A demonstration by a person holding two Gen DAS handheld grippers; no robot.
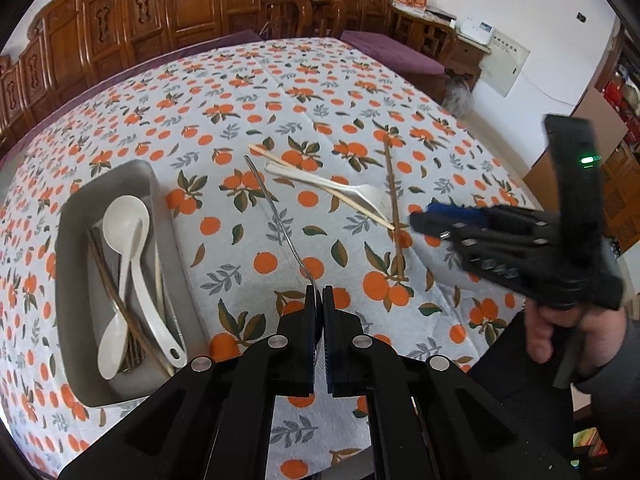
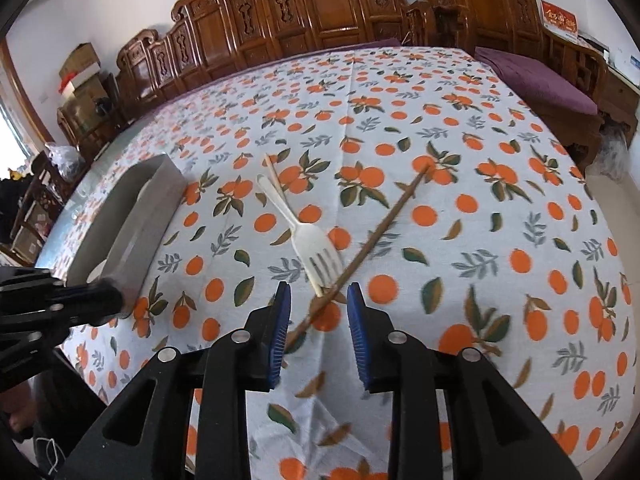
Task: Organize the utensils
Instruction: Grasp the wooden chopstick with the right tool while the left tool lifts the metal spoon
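A: So, the left gripper was clamped tight on the bowl end of a thin metal utensil, its handle sticking out ahead over the tablecloth. Why hold it by that end?

B: Probably because that end lay nearest; whether it was a spoon or a fork, the pads hid it. Carried level like that, it could swing across to the metal tray on the left, where white spoons and dark chopsticks already lay lengthwise.

A: And the right gripper?

B: Spread wide, low over the cloth, straddling the near end of the brown chopstick. That stick crossed the white plastic fork and the pale chopstick, so taking it first looked sensible to me.
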